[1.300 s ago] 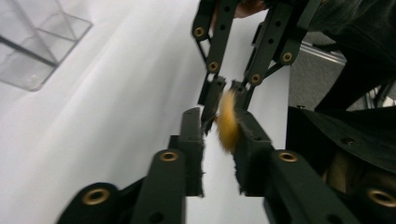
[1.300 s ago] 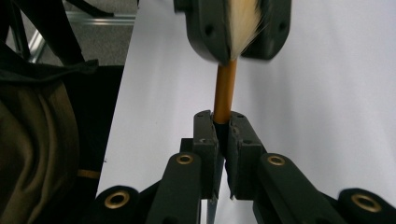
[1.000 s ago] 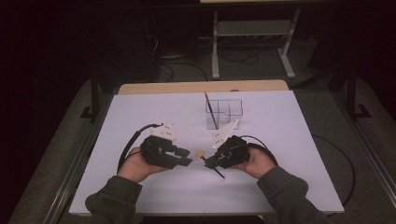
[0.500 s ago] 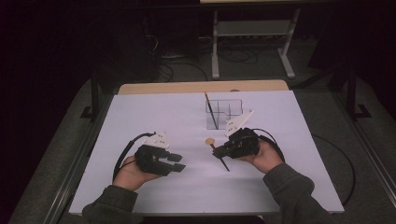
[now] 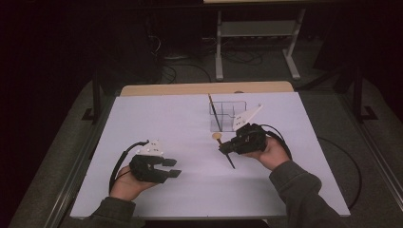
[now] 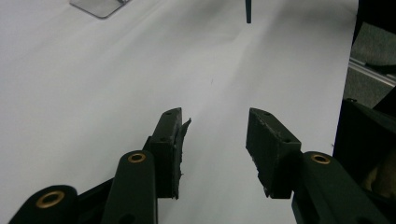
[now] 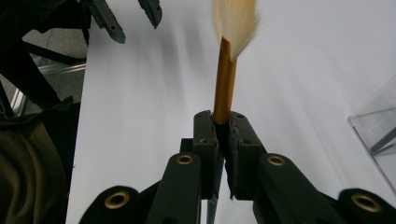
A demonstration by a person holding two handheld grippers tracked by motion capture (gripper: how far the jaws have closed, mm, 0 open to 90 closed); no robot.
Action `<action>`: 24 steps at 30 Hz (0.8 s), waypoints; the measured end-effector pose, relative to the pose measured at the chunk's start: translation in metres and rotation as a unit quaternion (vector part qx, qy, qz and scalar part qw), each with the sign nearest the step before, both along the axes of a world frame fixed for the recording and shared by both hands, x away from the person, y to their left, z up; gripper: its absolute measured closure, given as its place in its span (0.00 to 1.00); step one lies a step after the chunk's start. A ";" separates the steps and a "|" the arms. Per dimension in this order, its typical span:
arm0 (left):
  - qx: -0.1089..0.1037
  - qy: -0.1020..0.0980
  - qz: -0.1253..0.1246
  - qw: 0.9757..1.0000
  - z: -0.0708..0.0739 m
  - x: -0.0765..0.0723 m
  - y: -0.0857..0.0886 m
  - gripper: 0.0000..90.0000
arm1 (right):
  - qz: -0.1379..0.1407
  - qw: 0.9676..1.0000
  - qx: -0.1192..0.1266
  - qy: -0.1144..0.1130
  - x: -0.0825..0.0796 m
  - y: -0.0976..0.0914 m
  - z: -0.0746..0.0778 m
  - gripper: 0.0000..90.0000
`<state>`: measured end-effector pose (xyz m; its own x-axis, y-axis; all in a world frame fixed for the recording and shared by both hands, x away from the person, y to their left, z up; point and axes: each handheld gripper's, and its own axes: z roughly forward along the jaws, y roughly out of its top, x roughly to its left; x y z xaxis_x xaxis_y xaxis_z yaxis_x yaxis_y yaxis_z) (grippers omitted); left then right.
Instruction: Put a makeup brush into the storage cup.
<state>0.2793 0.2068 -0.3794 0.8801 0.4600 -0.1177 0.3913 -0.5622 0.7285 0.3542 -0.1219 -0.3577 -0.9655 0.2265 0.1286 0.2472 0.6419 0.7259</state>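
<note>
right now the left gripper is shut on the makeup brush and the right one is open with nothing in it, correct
Not quite: the sides are swapped. The right gripper is shut on the makeup brush, as the right gripper view shows. The left gripper has just been opening, with nothing between its jaws, as the left gripper view shows.

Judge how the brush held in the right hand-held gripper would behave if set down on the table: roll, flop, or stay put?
The brush has a slim, round, straight handle, so it probably stays stiff and may roll on the smooth table. Its pale bristle tuft looks soft and would likely splay if pressed. The right hand-held gripper pinches it easily, suggesting it is light.
</note>
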 end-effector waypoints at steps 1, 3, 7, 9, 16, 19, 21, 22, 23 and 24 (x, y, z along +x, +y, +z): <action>0.002 0.000 0.001 1.000 -0.001 0.000 0.001 0.62 | -0.002 1.000 -0.001 -0.002 0.002 -0.001 0.001 0.92; 0.005 0.000 0.002 1.000 -0.002 -0.001 0.003 0.61 | -0.007 1.000 -0.002 -0.002 0.004 -0.003 0.003 0.92; 0.003 -0.002 0.004 1.000 -0.006 -0.003 0.003 0.60 | -0.015 1.000 0.001 -0.006 0.008 -0.007 0.008 0.92; 0.000 0.001 0.006 1.000 -0.008 -0.004 0.003 0.59 | -0.019 1.000 0.002 -0.006 0.010 -0.009 0.011 0.92; -0.002 -0.005 0.010 1.000 -0.009 -0.004 0.006 0.58 | -0.025 1.000 0.005 -0.008 0.015 -0.012 0.018 0.92; -0.003 -0.009 0.013 1.000 -0.009 -0.004 0.008 0.57 | -0.030 0.999 0.007 -0.008 0.017 -0.013 0.021 0.92; -0.004 -0.008 0.015 1.000 -0.009 -0.005 0.009 0.56 | -0.031 0.999 0.008 -0.009 0.019 -0.014 0.022 0.92; -0.004 -0.009 0.015 1.000 -0.009 -0.005 0.009 0.56 | -0.034 0.999 0.009 -0.007 0.019 -0.013 0.023 0.92; -0.004 -0.010 0.015 1.000 -0.009 -0.005 0.010 0.56 | -0.034 0.999 0.008 -0.006 0.020 -0.014 0.024 0.92; -0.005 -0.010 0.017 1.000 -0.009 -0.005 0.010 0.55 | -0.035 0.999 0.008 -0.006 0.020 -0.014 0.024 0.92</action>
<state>0.2745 0.2165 -0.3886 0.8659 0.4890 -0.1057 0.3961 -0.5411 0.7418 0.3746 -0.1357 -0.3339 -0.9485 0.2922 0.1220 0.2833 0.6108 0.7394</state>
